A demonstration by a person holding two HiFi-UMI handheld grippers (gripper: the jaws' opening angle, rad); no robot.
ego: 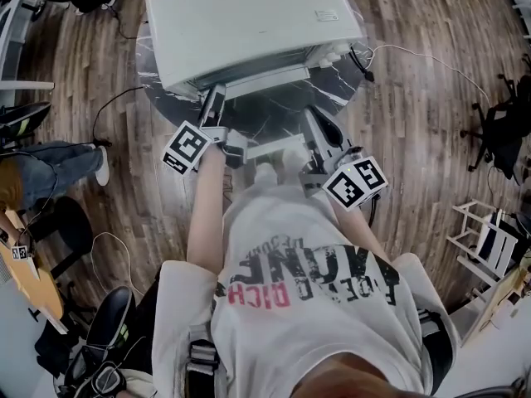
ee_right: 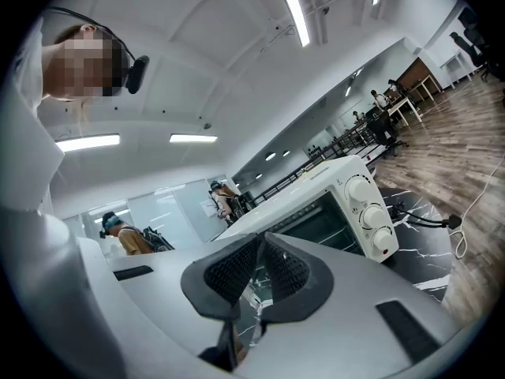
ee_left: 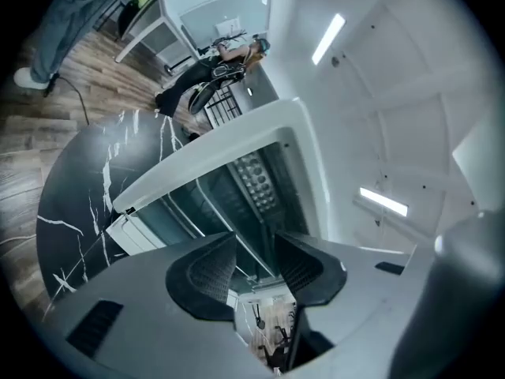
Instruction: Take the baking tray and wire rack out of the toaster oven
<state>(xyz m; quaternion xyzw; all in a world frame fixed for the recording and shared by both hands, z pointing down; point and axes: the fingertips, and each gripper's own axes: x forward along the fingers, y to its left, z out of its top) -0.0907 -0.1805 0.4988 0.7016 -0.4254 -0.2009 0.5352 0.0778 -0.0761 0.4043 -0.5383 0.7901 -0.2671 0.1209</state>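
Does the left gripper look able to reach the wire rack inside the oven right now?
Probably yes: the toaster oven has its door apparently dropped open, and the left gripper, jaws apart and empty, points straight in.

1. The toaster oven stands on the table, straight ahead of me.
2. My left gripper is before the left end of the oven's front. My right gripper is further right and nearer me.
3. The knobs are stacked at the right end of the oven's front.
4. A chair stands on the floor, well to the table's right.
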